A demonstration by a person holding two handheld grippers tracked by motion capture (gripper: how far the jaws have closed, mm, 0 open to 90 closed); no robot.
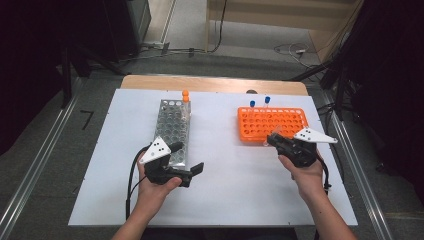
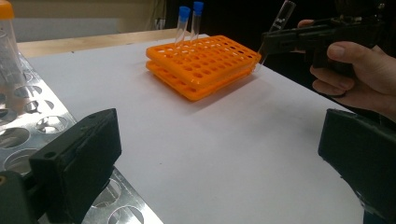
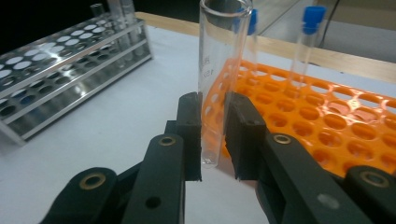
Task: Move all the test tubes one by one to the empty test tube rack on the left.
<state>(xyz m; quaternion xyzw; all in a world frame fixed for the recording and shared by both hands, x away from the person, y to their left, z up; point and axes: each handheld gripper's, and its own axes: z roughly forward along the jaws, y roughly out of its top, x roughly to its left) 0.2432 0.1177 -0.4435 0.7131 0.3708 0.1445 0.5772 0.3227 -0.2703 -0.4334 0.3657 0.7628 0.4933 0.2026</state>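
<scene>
My right gripper (image 1: 272, 140) is shut on a clear uncapped glass tube (image 3: 219, 70), which stands upright between its pads just at the near edge of the orange rack (image 1: 272, 122). Two blue-capped tubes (image 1: 252, 104) stand in the far row of that rack. My left gripper (image 1: 189, 157) is open with nothing between its fingers, beside the near end of the metal rack (image 1: 172, 130). From the left gripper view, the right gripper (image 2: 268, 42) holds the tube (image 2: 282, 16) tilted beside the orange rack (image 2: 205, 63).
Orange-capped tubes (image 1: 185, 96) stand at the far end of the metal rack. Both racks rest on a white board (image 1: 225, 170) that covers a wooden table (image 1: 215, 82). Bare board lies between the racks and along the near edge.
</scene>
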